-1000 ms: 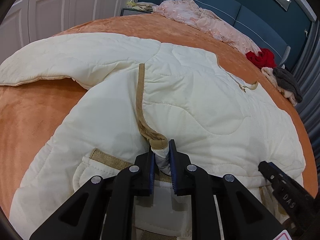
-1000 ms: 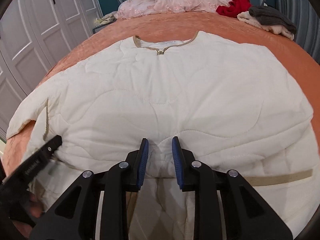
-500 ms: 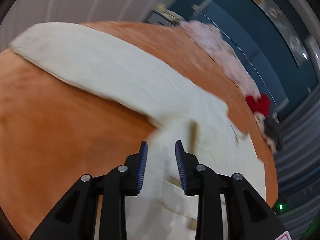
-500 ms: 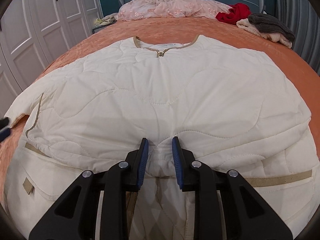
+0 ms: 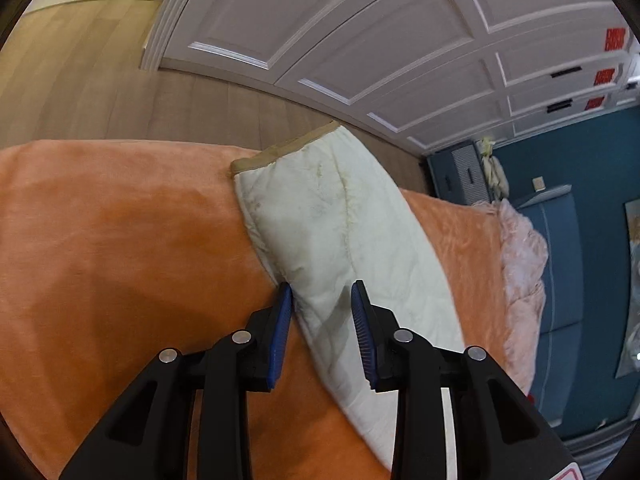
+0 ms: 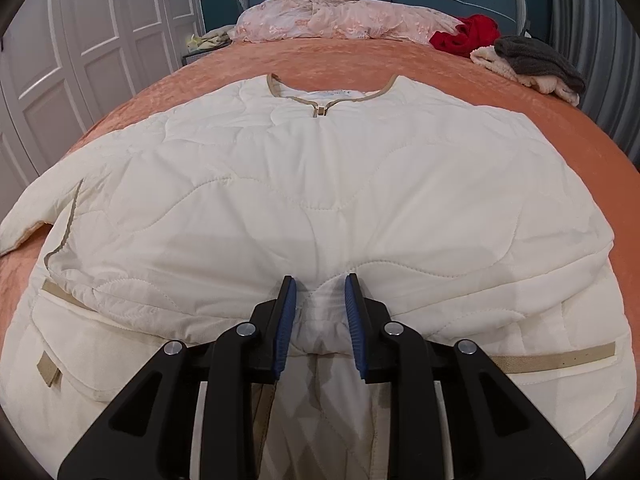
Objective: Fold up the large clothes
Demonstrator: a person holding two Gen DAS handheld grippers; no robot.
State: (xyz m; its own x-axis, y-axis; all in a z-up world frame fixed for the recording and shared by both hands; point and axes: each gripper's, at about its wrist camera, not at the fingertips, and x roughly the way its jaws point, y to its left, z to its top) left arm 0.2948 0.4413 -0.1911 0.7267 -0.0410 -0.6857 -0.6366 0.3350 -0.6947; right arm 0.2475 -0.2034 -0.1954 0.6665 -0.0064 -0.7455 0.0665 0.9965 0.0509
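A large cream quilted jacket [image 6: 320,184] lies spread on the orange bed [image 6: 224,64], collar at the far side, its lower part folded up. My right gripper [image 6: 320,300] is open over the fold's edge at the near middle, with a bulge of fabric between its jaws. In the left wrist view the jacket's left sleeve [image 5: 340,232] lies flat toward the bed's edge, tan cuff at the far end. My left gripper [image 5: 322,316] is open, straddling the sleeve partway along it.
A pink garment [image 6: 340,20], a red one [image 6: 468,36] and a grey and cream pile [image 6: 532,64] lie at the head of the bed. White wardrobe doors [image 5: 360,40] and wooden floor [image 5: 100,92] are beyond the bed's left edge.
My left gripper let go of the tan-trimmed hem, opened and swung left to the sleeve. The right gripper has stayed at the fold's edge.
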